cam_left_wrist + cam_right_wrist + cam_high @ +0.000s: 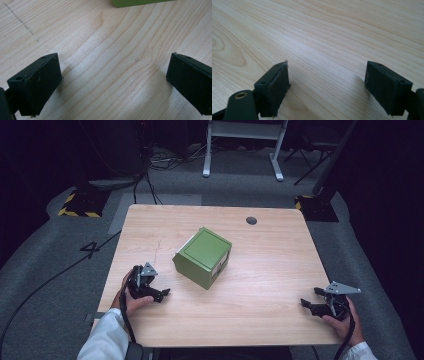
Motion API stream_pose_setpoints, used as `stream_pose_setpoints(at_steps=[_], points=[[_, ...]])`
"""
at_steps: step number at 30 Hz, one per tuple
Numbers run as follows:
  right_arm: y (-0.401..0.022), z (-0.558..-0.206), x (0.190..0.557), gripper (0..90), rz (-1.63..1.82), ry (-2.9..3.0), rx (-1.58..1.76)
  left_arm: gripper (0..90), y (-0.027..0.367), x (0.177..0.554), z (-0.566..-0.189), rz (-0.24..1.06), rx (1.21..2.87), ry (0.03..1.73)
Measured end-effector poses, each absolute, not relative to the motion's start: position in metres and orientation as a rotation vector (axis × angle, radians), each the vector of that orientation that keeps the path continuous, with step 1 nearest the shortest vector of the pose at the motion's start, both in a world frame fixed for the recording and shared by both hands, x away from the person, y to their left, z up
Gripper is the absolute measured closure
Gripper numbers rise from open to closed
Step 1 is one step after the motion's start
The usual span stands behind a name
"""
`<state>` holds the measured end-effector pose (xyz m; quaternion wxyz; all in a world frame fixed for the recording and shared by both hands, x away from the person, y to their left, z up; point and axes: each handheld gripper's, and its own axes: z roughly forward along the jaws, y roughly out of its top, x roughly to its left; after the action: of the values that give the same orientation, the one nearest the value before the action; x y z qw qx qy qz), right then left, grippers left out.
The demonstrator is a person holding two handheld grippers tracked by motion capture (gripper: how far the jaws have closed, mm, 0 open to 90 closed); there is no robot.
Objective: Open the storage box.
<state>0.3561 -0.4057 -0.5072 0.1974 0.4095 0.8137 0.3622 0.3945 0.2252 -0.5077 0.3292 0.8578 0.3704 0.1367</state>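
— Where do things stand?

— My left gripper [161, 294] rests low on the wooden table [280, 285], jaws spread wide with nothing between them. My right gripper [311, 301] sits near the right edge, also wide and empty.

— And the box?

— The green box [202, 257] stands about mid-table, turned cornerwise, apart from both grippers and nearer my left one; its lower edge [140, 3] shows ahead of my left jaws.

— So which step?

— The approach, I'd judge. Next I need to bring both grippers in to opposite sides, squared to its turned faces.
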Motion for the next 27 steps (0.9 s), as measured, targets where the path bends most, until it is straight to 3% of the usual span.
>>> stream_pose_setpoints(at_steps=[6,9,10,11,13,15,17,23,27], points=[[-0.406,-0.507,0.358,19.7,1.02,2.284,1.153,0.7,0.225,0.396,-0.507,0.361,2.246,0.962],[-0.406,-0.507,0.358,19.6,1.019,2.284,1.153,5.8,0.225,0.396,-0.506,0.36,2.237,0.936],[-0.406,-0.507,0.358,19.6,1.019,2.284,1.153,19.5,0.224,0.396,-0.502,0.413,2.245,0.908],[-0.406,-0.507,0.358,19.6,1.019,2.284,1.153,20.7,0.224,0.396,-0.502,0.413,2.245,0.908],[-0.406,-0.507,0.358,19.6,1.019,2.284,1.154,15.6,0.22,0.395,-0.497,0.486,2.25,0.923],[-0.406,-0.507,0.358,19.7,1.019,2.284,1.153,22.6,0.22,0.394,-0.494,0.514,2.242,0.913],[-0.406,-0.507,0.358,20.0,1.02,2.285,1.15,20.8,0.221,0.393,-0.489,0.569,2.229,0.93],[-0.406,-0.507,0.358,20.0,1.02,2.285,1.15,26.5,0.222,0.39,-0.48,0.689,2.172,0.967],[-0.406,-0.507,0.358,20.0,1.02,2.283,1.151,24.4,0.216,0.388,-0.479,0.677,2.116,0.982]])
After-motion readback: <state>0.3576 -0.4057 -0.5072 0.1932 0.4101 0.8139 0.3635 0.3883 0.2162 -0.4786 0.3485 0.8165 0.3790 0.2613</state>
